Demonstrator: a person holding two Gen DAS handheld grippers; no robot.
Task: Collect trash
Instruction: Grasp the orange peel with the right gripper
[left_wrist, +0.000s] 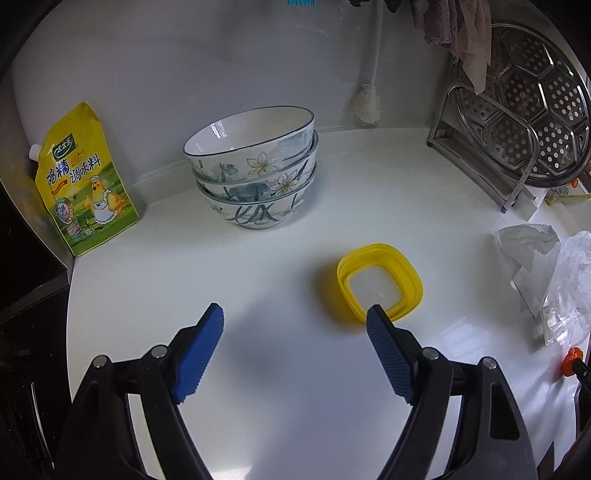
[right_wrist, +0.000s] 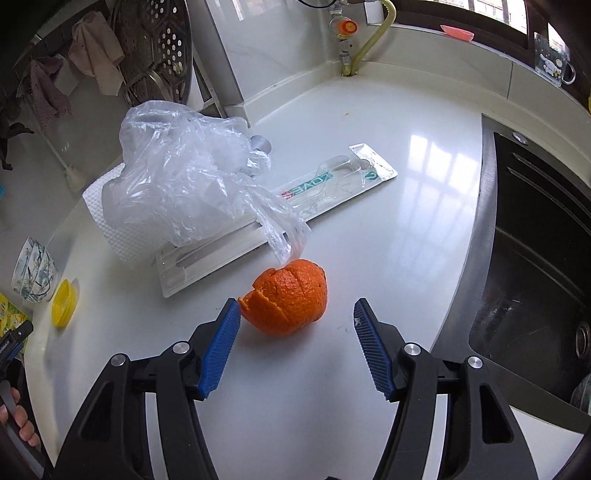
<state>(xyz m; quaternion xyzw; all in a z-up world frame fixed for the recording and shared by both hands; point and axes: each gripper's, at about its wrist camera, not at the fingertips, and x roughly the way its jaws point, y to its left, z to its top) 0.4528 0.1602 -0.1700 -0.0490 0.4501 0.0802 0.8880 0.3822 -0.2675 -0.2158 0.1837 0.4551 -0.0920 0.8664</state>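
Observation:
In the right wrist view an orange peel (right_wrist: 286, 297) lies on the white counter (right_wrist: 369, 240), just beyond and between the jaws of my open right gripper (right_wrist: 295, 314). Behind it lie a crumpled clear plastic bag (right_wrist: 184, 177), an empty blister pack (right_wrist: 258, 218) and a paper towel (right_wrist: 110, 225). In the left wrist view my left gripper (left_wrist: 295, 314) is open and empty above the counter; a yellow lid (left_wrist: 380, 284) lies by its right fingertip (left_wrist: 376, 317). The paper towel (left_wrist: 528, 254) and plastic bag (left_wrist: 572, 277) show at the right.
Three stacked floral bowls (left_wrist: 255, 173) and a yellow seasoning pouch (left_wrist: 83, 184) stand at the back. A steamer rack in a metal stand (left_wrist: 524, 122) is at back right. A dark sink (right_wrist: 535, 258) borders the counter on the right.

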